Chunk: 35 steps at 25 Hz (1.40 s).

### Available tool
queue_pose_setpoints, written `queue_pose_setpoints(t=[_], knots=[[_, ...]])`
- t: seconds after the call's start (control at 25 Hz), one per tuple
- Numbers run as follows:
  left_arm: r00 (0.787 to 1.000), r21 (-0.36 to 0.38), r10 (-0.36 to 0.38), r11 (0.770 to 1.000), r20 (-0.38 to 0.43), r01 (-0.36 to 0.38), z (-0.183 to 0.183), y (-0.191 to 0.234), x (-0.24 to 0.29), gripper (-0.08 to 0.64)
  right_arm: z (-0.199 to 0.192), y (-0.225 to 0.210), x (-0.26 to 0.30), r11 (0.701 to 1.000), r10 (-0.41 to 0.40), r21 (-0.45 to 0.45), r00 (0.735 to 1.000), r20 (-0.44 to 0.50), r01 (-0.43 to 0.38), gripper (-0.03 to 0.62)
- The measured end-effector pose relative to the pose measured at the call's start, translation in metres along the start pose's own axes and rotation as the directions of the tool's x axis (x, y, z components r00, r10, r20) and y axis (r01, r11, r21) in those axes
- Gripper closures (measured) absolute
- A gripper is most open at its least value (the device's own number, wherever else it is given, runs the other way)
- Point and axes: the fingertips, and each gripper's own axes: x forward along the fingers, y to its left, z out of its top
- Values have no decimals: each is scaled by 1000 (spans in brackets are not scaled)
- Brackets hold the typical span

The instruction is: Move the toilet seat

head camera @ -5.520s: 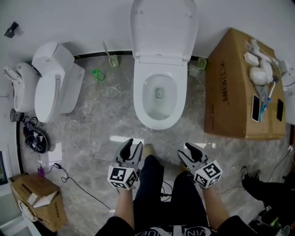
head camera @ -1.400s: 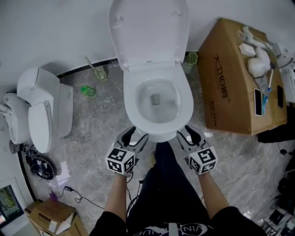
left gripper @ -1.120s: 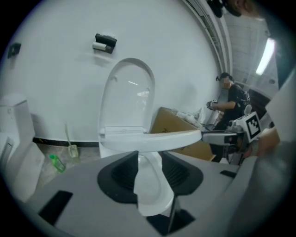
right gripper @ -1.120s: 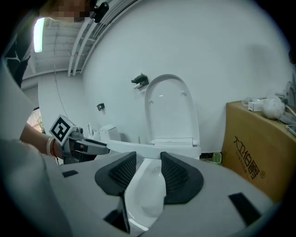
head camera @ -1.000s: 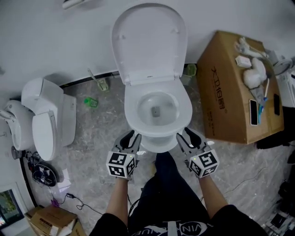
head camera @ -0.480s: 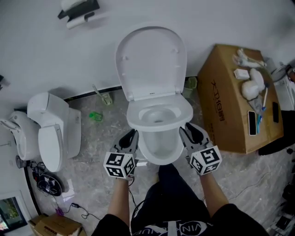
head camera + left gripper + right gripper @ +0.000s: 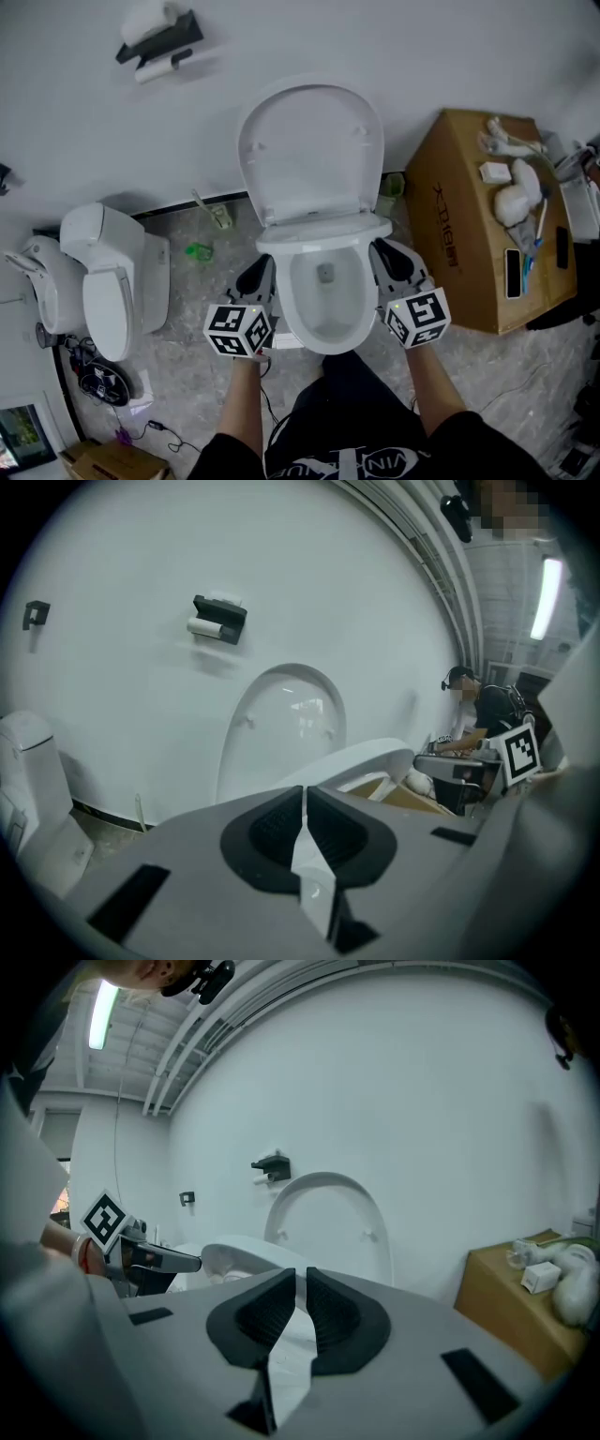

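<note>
A white toilet stands against the wall with its lid point(image 7: 309, 155) upright. The toilet seat point(image 7: 323, 232) is lifted off the bowl point(image 7: 292, 330) and tilted up at the front. My left gripper point(image 7: 263, 272) is at the seat's left edge and my right gripper point(image 7: 384, 253) at its right edge. Both pairs of jaws are closing, each with the seat's thin white rim pinched between the pads. In the left gripper view the left gripper point(image 7: 305, 794) holds the seat point(image 7: 375, 757). In the right gripper view the right gripper point(image 7: 300, 1283) does the same, with the seat point(image 7: 239, 1252) running left.
A second toilet point(image 7: 108, 281) stands on the floor at the left, with cables point(image 7: 94, 380) near it. A cardboard box point(image 7: 469, 225) with small items on top stands right of the bowl. A toilet brush point(image 7: 214, 211) leans at the wall. A paper holder point(image 7: 159, 42) hangs above.
The grippers came up to both sides of the bowl, closed on the seat's edges, and the seat rose off the bowl toward the upright lid.
</note>
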Motion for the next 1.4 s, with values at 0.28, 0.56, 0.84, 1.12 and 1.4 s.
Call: queue_pose_setpoints(t=[0.28,0.56,0.84,1.12,1.4], knots=[[999,-8,29,1000,21,-29,26,14,21,551,21,-15,27,999,-7,-36,1000,3,7,565],[999,-11,6,1000,47,-6,48,29,41,554,38,-28,56,998,-56,-18,998,15,57,574],[999,32,-34,999,25,34,62,37,60,555,49,-42,77,996,-90,15,996,7,90,580],[998,41,-61,997,12,61,78,50,79,557,60,-54,102,991,-130,35,991,11,129,583],[998,35,-58,998,8,58,89,62,98,557,62,-63,128,991,-129,23,991,-36,130,583]])
